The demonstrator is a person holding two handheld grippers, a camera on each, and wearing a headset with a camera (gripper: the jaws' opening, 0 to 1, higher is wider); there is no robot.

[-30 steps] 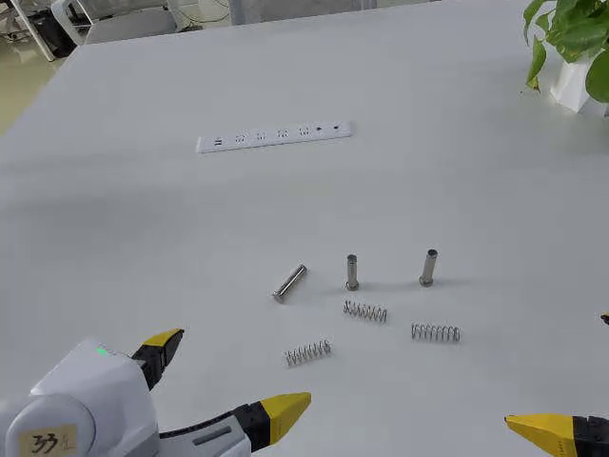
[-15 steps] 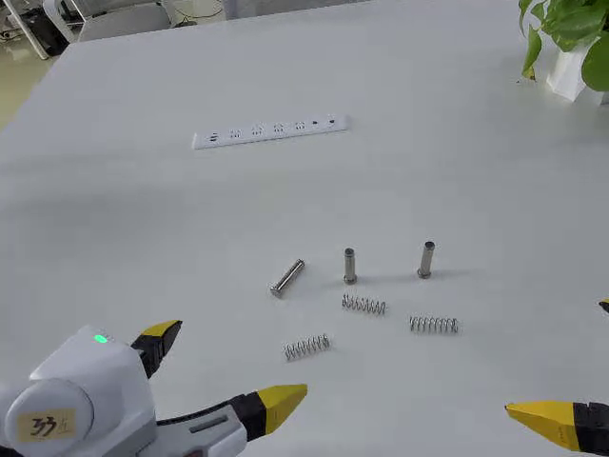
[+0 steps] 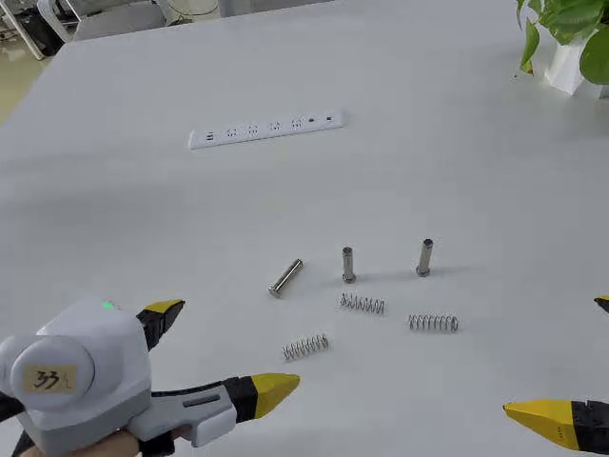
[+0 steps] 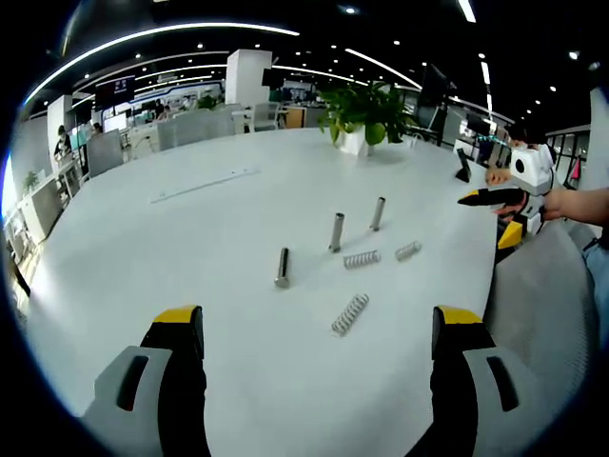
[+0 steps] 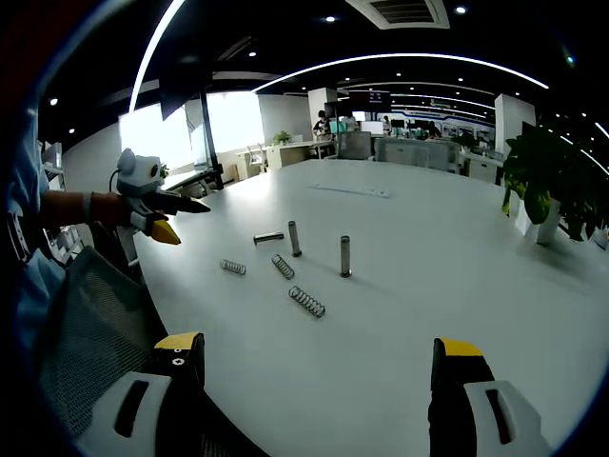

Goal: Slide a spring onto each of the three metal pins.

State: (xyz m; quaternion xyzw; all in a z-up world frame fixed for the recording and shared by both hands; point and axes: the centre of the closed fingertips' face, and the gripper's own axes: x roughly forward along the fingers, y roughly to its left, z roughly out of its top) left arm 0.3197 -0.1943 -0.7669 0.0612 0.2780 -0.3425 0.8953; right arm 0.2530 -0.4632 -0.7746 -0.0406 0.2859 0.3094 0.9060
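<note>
Keeping the layout of a second ago, pins and springs sit unmoved on the worktop (image 3: 143, 219). The left gripper (image 3: 221, 345) has edged forward at 7 o'clock, jaws wide and empty. The right gripper (image 3: 561, 357), at 5 o'clock, also has its jaws wide and holds nothing. The lying pin (image 3: 285, 277) rests at 9 o'clock of the upright middle pin (image 3: 348, 265), and the right pin (image 3: 424, 257) stands at its 3 o'clock. The near spring (image 3: 305, 347), middle spring (image 3: 363, 304) and right spring (image 3: 433, 324) lie loose at 6 o'clock of the pins, on none of them. Open worktop runs to the power strip (image 3: 266, 129) at 12 o'clock. A potted plant (image 3: 571, 38) stands at 2 o'clock.
</note>
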